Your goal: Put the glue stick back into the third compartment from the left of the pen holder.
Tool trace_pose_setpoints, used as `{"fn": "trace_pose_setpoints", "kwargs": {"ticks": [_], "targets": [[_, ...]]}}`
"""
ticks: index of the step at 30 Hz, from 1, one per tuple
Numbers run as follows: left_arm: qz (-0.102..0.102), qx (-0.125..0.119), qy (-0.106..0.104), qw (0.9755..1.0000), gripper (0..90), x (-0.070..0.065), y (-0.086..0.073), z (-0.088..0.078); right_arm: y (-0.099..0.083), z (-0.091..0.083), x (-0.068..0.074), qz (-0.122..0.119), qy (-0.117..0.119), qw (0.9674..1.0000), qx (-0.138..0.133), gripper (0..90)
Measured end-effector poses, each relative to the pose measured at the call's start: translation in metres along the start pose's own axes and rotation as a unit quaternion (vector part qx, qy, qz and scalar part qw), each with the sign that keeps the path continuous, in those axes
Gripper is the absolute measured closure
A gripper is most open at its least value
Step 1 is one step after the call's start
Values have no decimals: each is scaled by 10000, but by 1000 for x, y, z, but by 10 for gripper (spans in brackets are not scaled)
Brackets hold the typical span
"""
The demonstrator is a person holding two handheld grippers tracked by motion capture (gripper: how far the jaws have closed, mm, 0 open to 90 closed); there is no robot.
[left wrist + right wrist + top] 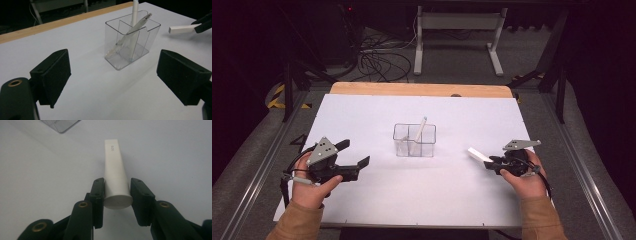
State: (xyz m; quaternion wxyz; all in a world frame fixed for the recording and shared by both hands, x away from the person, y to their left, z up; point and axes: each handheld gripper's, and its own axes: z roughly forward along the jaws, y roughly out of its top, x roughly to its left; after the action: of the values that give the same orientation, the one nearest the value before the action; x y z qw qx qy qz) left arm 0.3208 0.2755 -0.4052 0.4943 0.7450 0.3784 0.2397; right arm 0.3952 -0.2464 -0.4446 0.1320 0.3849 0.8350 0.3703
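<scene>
Clamped between my right claw's point(117, 195) jaws sits a white tube point(115, 170), its round capped end nearest me and its flat crimped end pointing away from the claw. Both pads press its sides just behind the cap. In the high view that claw point(488, 163) hangs low over the white sheet point(422, 195), with the tube point(478, 154) sticking out ahead of it, up and to the left, toward the clear holder point(414, 140). I think the tube is lifted off the sheet, since a shadow lies under it, but I cannot be sure from here.

My left claw point(358, 154) rests near the sheet's left side with its jaws wide apart and nothing between them. Looking along those jaws, the holder point(131, 40) stands ahead of the claw, well clear of both pads. It is split into compartments, and a pen point(130, 32) leans slanted inside one, its tip at the floor and its top over the rim. A second white stick point(135, 10) stands more upright behind it; which compartment it sits in I cannot tell.

Beyond the holder from my left claw, to the right, the tube point(181, 29) shows again with the right claw's jaw tips on it. My hands point(524, 180) grip both claws from below.
</scene>
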Motion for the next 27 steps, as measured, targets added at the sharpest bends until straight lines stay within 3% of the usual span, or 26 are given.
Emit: {"fn": "trace_pose_setpoints", "kwargs": {"ticks": [5,13,27], "targets": [[-26,-2,10,10000,128,0,0,0,7,-8,8,77,74,9999,-64,661],[-21,4,9,10000,131,0,-1,0,15,-18,20,-52,73,9999,-136,661],[-21,-72,28,10000,131,4,0,-5,28,-35,30,-61,41,9998,-171,660]]}}
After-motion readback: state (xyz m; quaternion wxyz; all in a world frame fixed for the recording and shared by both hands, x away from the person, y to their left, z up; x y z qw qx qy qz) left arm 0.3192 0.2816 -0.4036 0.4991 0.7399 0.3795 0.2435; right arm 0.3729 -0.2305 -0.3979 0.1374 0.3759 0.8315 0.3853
